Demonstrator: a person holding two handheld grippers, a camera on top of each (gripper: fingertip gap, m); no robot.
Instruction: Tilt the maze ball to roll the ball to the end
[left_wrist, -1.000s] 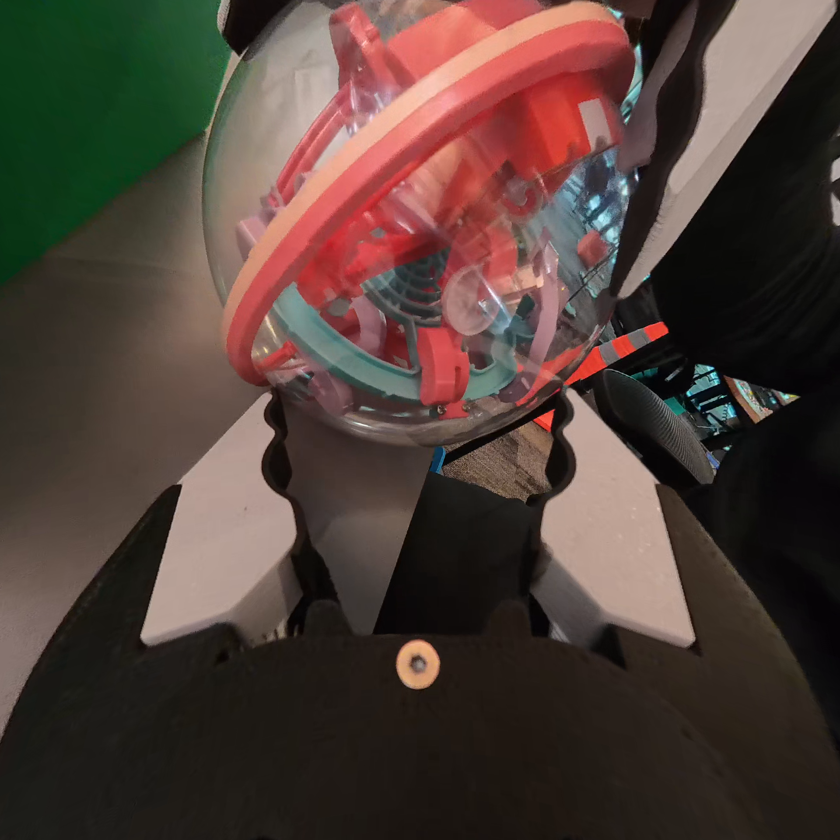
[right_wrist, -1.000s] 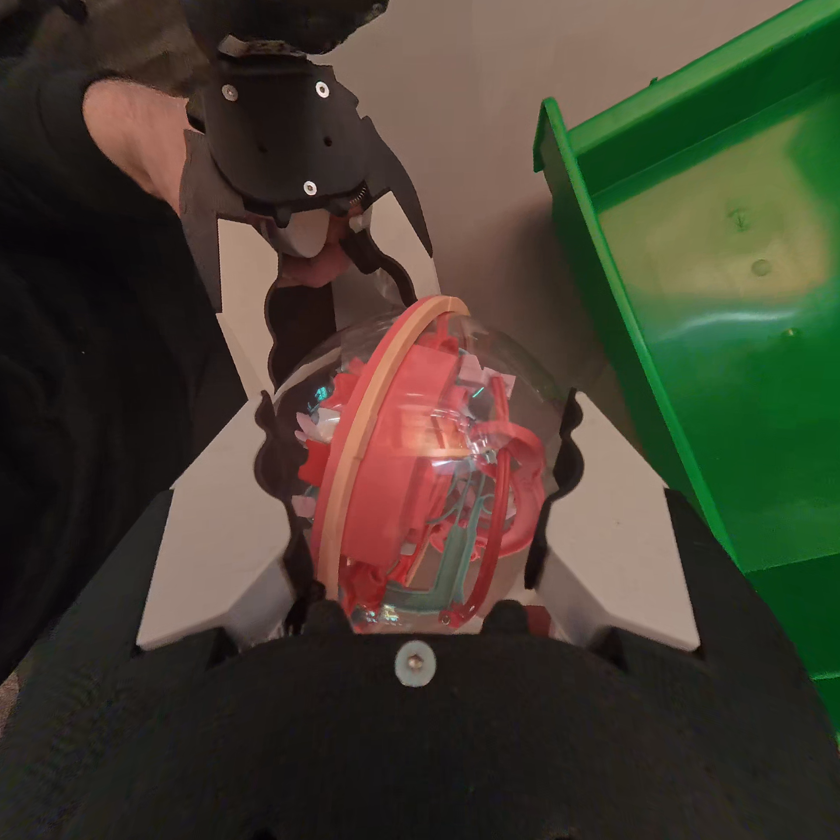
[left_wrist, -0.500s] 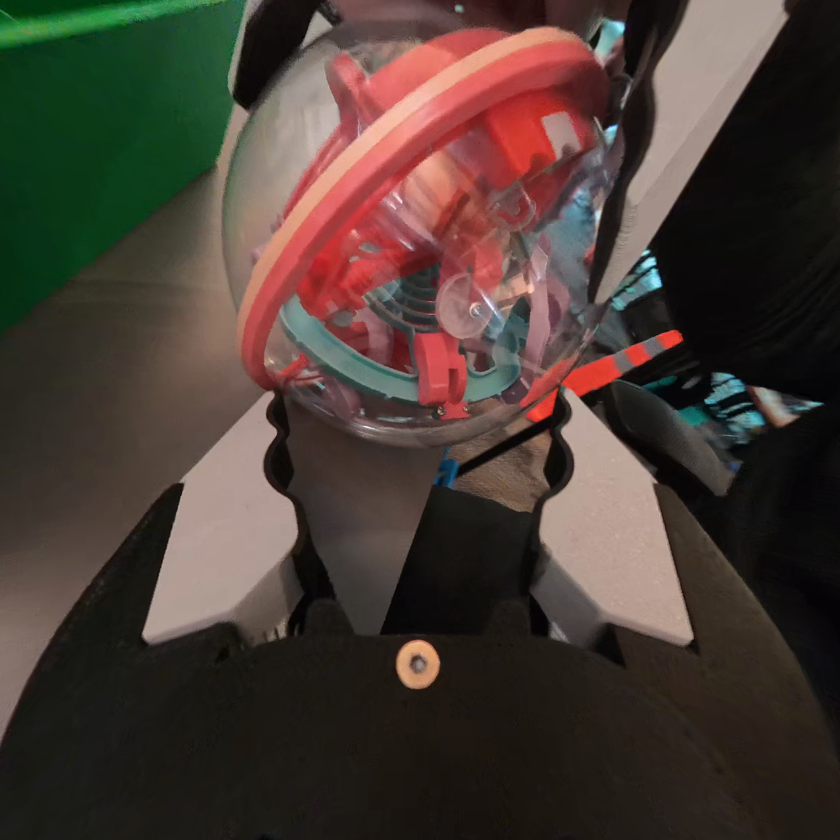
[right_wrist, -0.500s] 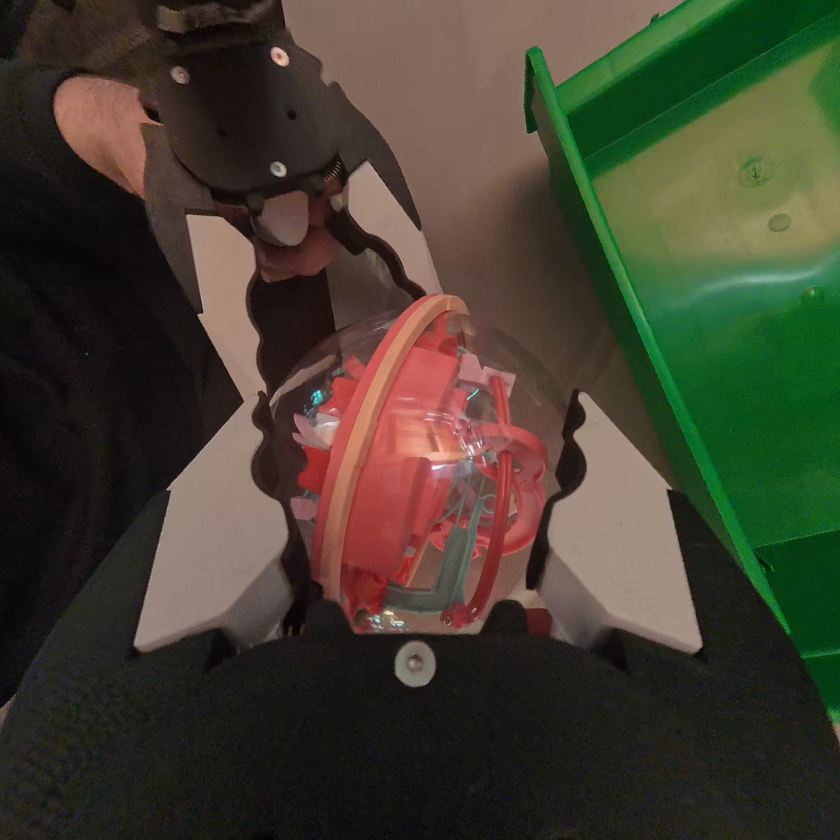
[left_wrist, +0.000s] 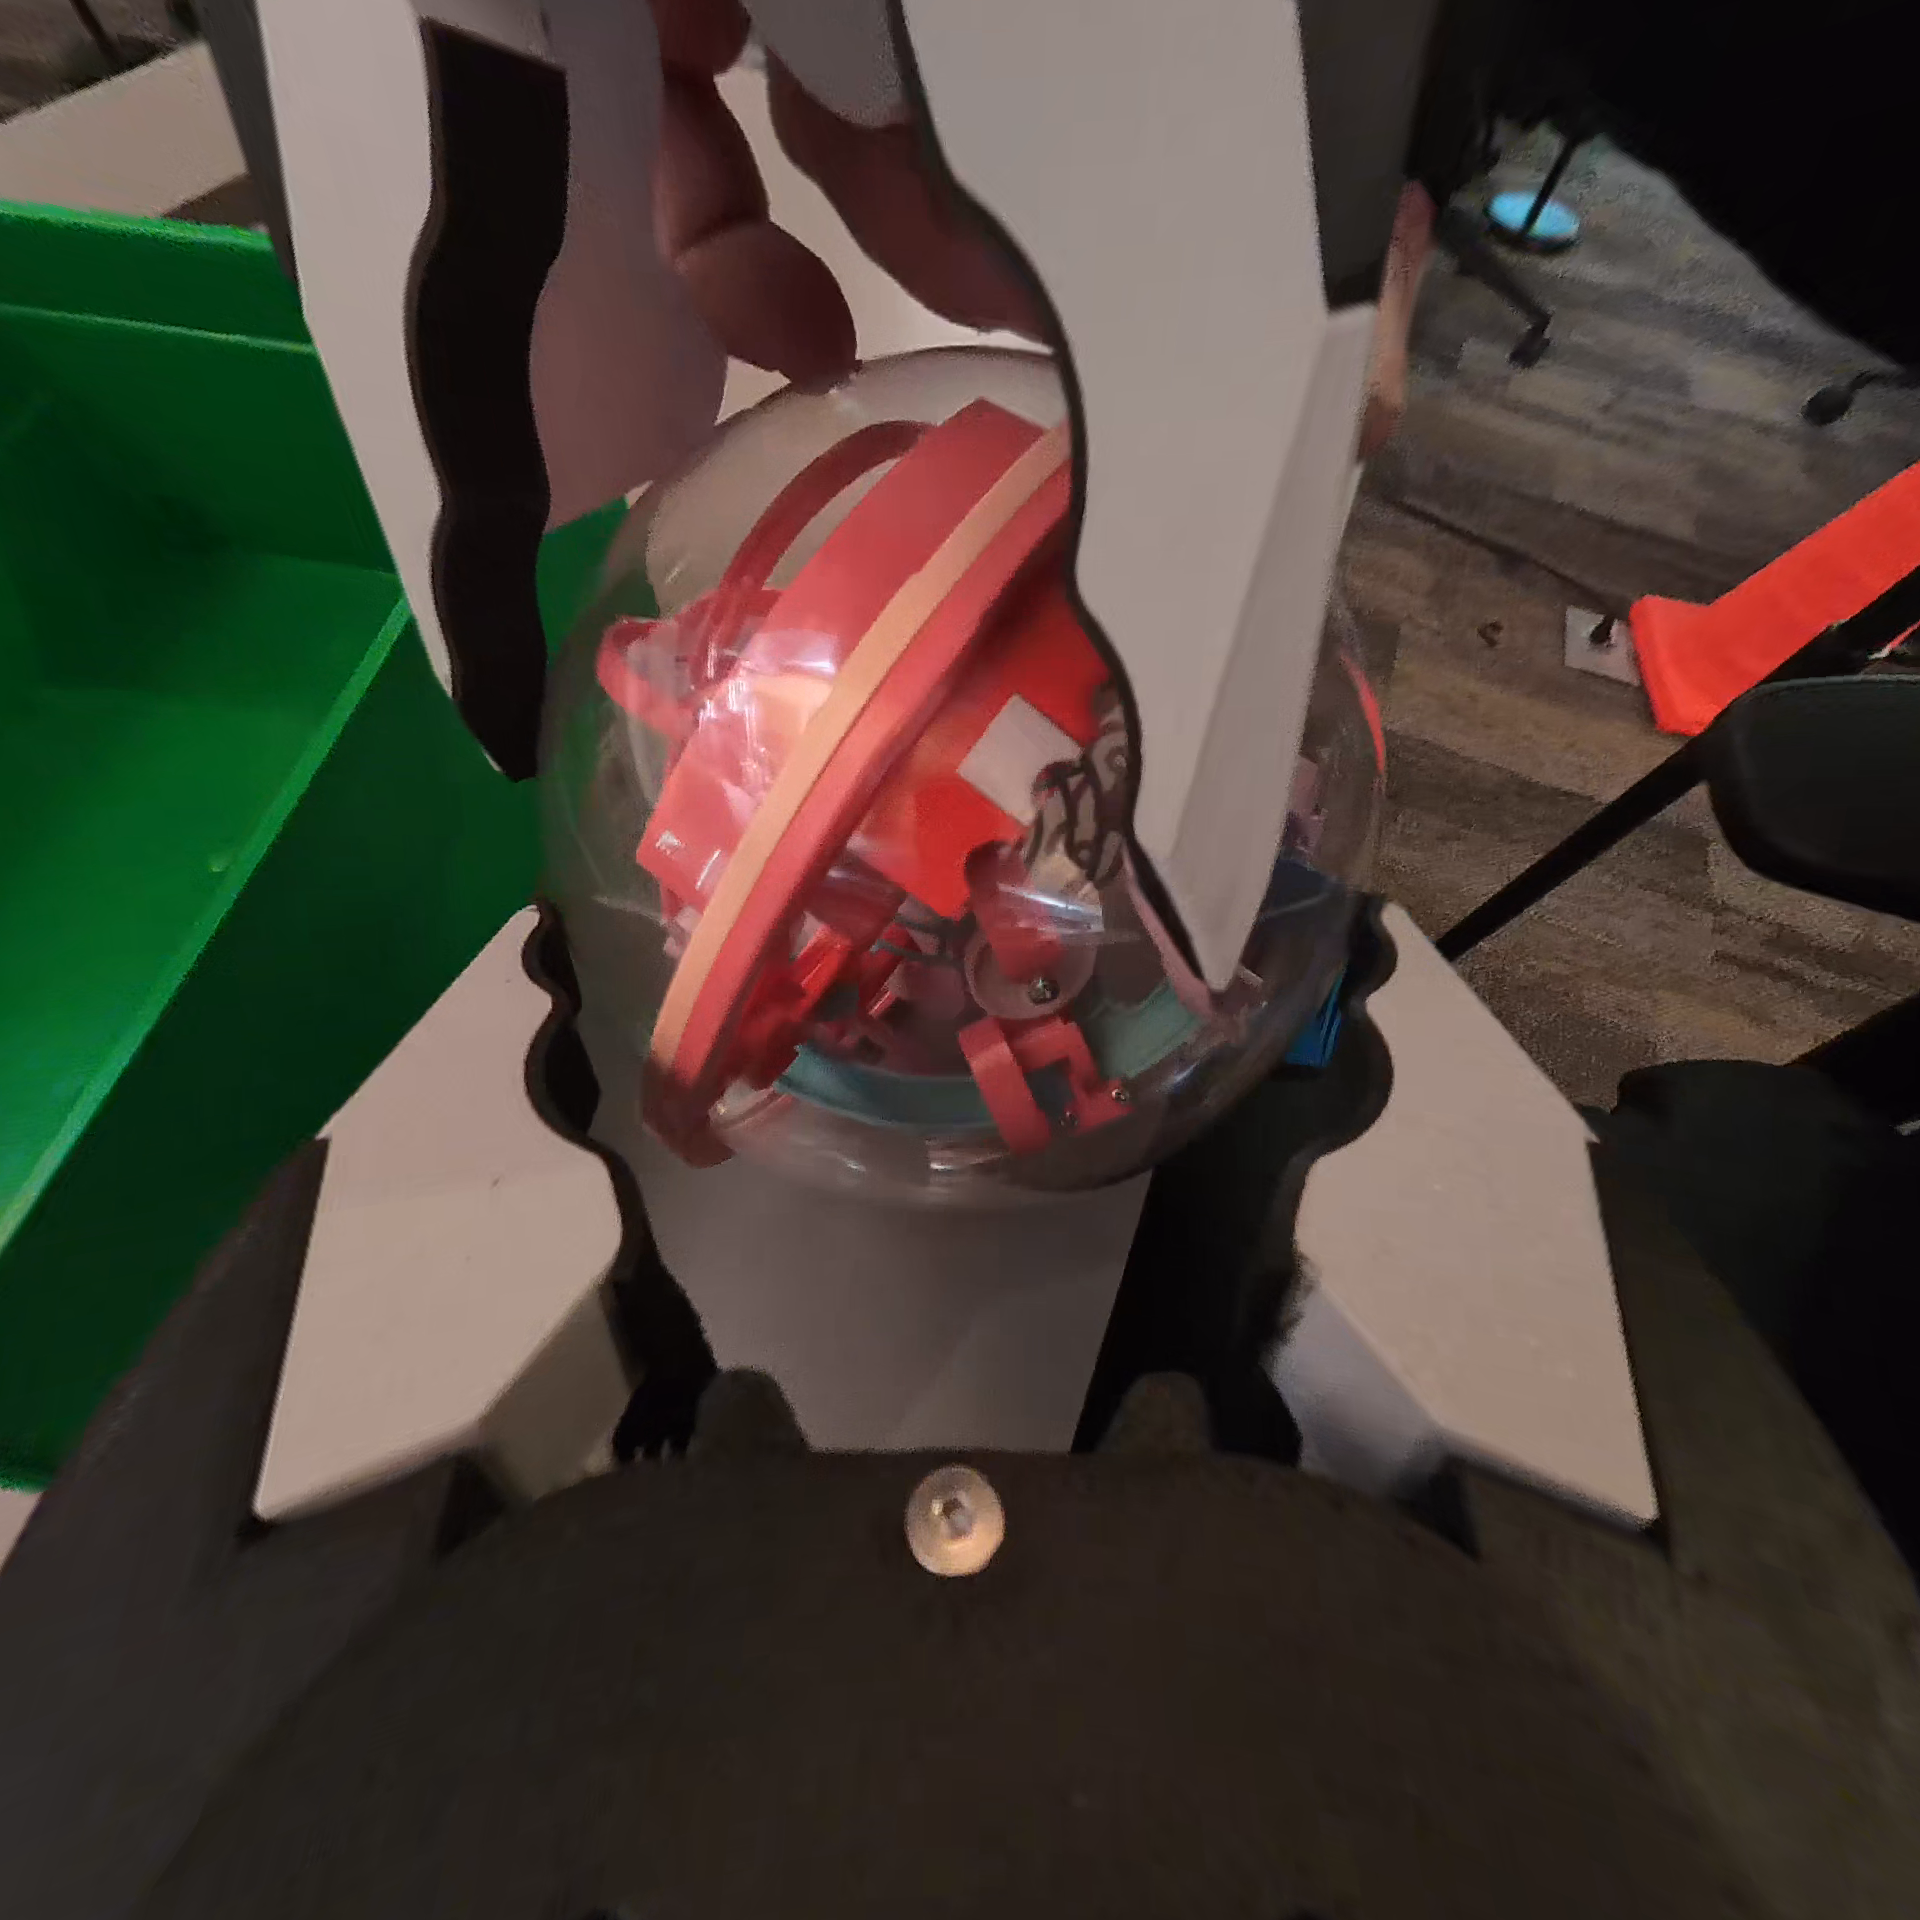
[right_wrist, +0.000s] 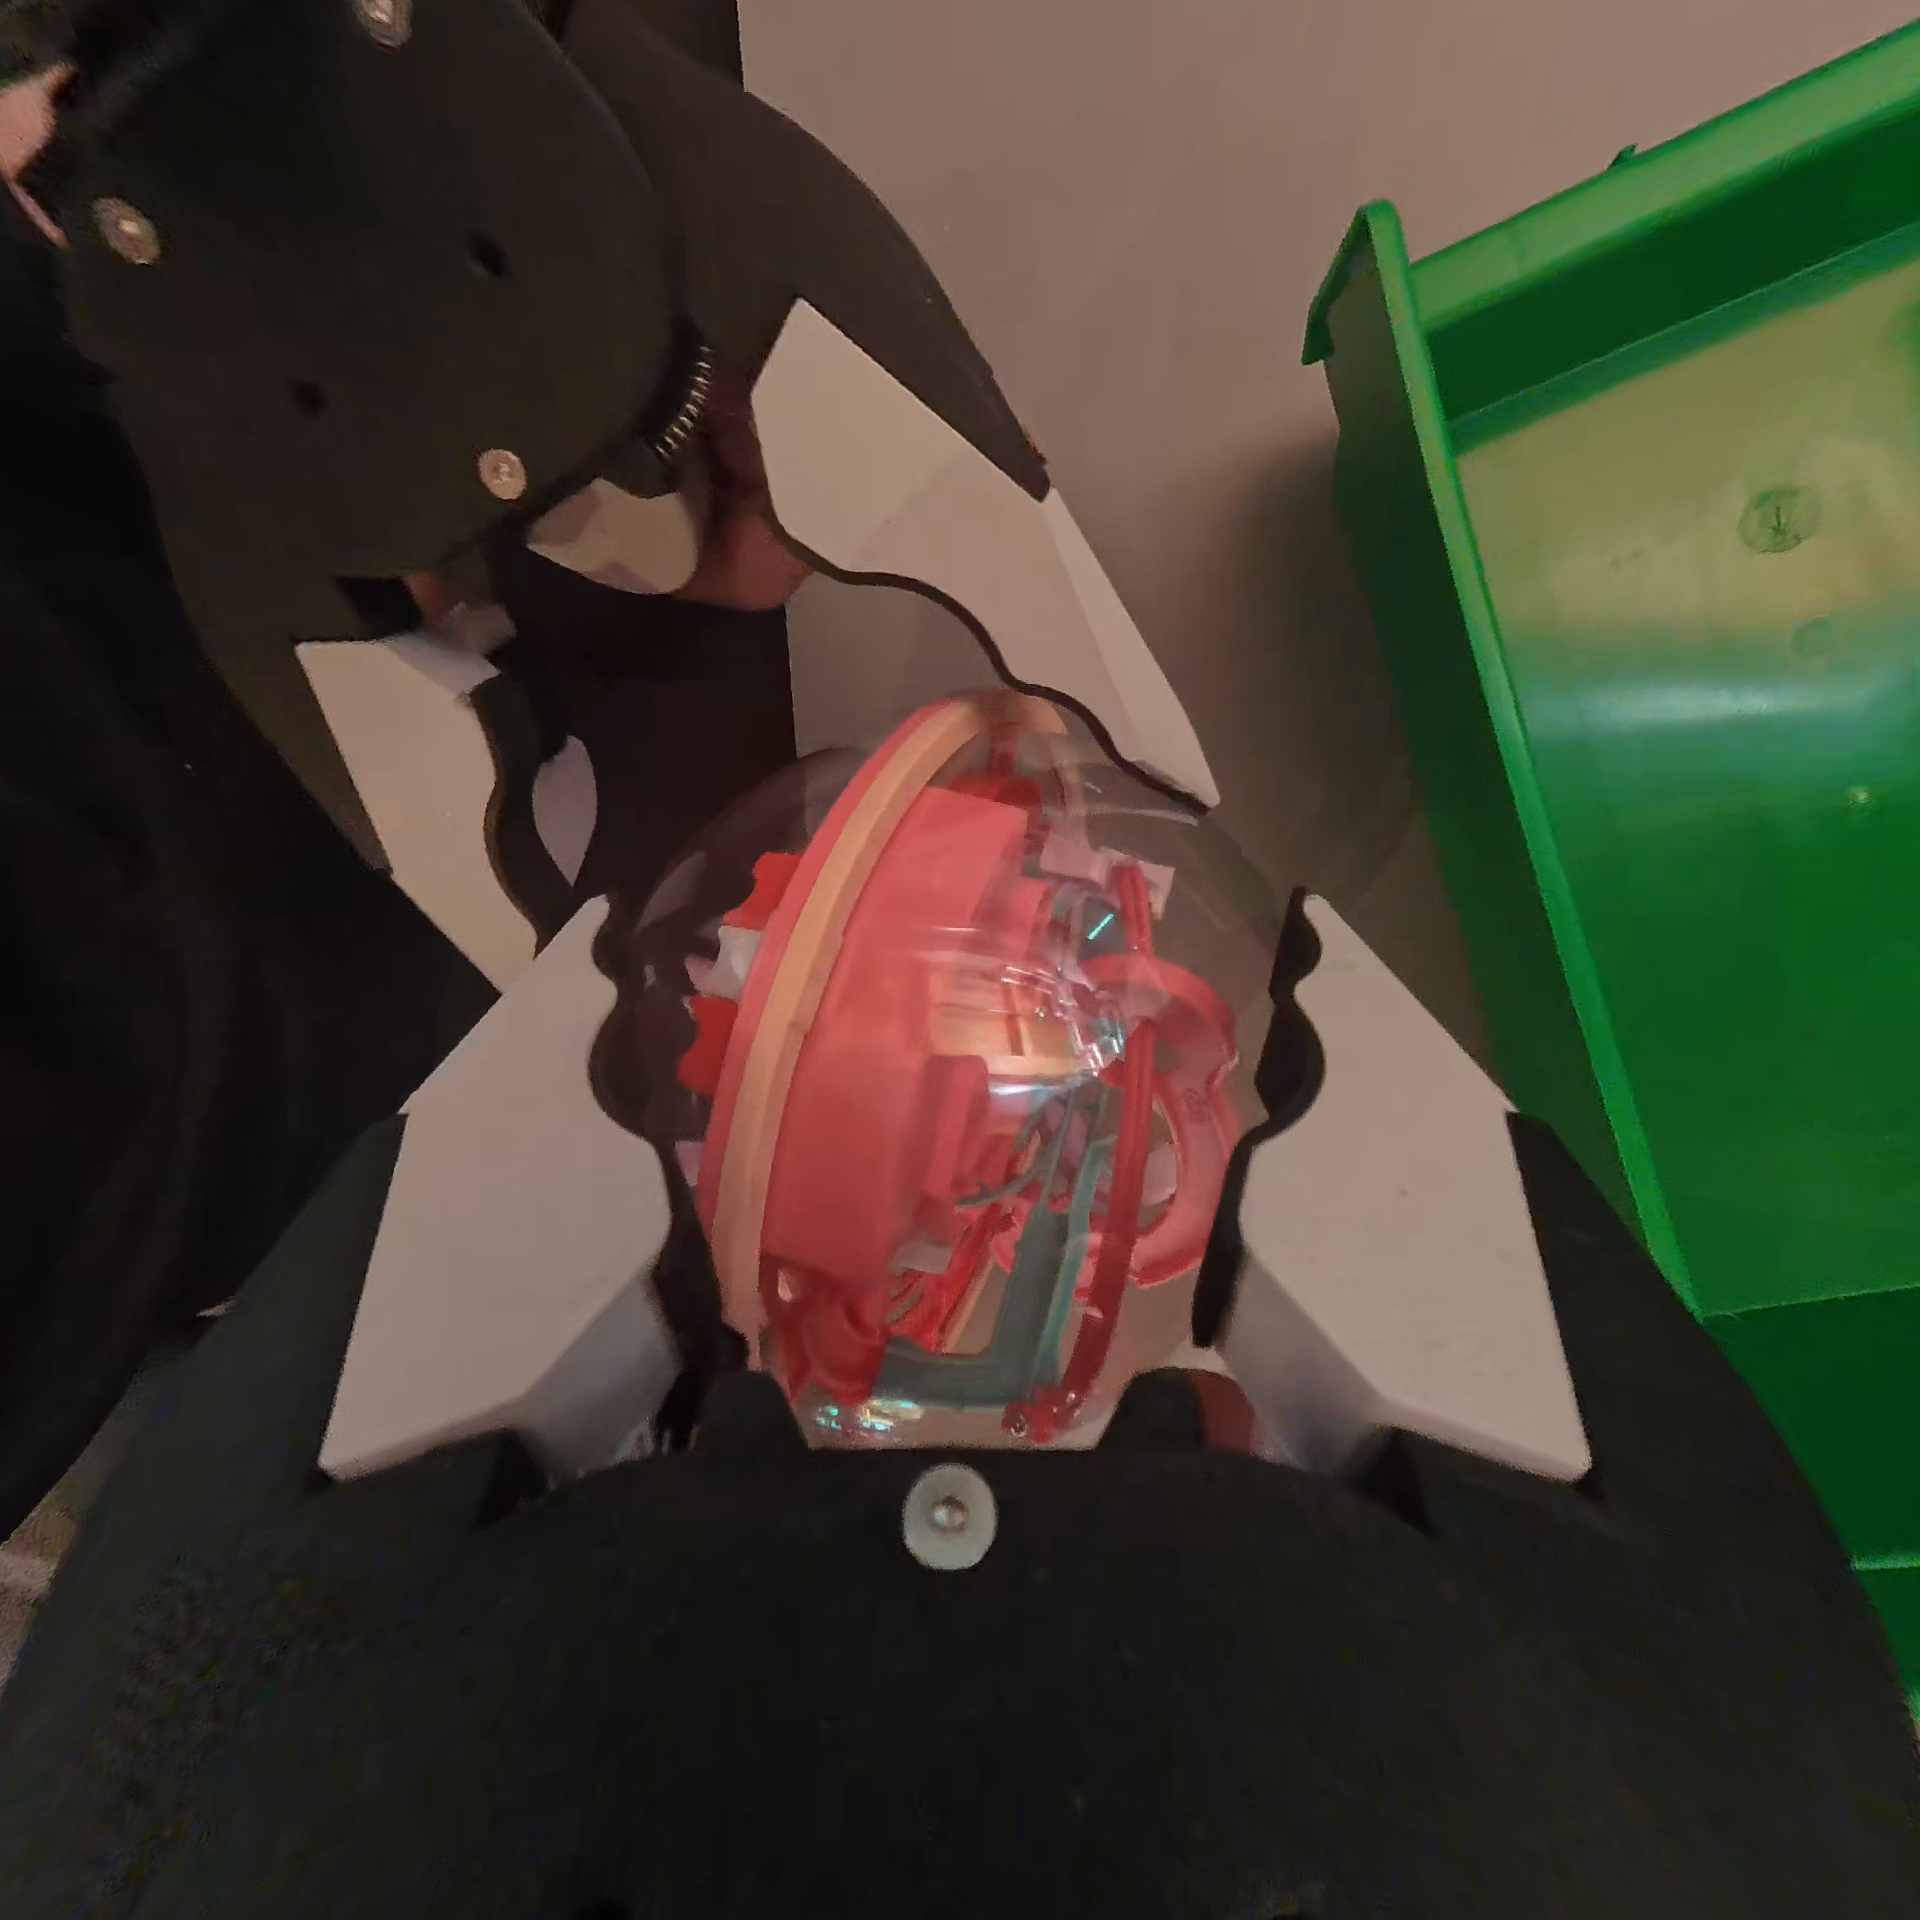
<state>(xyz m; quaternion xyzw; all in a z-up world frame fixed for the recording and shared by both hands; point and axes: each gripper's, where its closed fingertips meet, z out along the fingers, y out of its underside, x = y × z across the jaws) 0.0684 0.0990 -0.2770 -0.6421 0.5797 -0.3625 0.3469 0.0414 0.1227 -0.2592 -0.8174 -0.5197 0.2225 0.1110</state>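
Two grippers cradling the maze ball

Left wrist view: the left gripper (left_wrist: 956, 997) is bracketing the maze ball (left_wrist: 935, 790) with wide-spread jaws, steadying it for tilting. Right wrist view: the right gripper (right_wrist: 945, 997) is clamping the ball deep between its pads, beside a green bin (right_wrist: 1662, 727).

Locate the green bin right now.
The green bin stands at the right edge of the right wrist view, just right of the maze ball; in the left wrist view it is at the left edge.

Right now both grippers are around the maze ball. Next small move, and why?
Probably close the left gripper onto the maze ball: its fingers flank the globe's lower part, contact unclear, while the right gripper grips it. Then tilt slowly.
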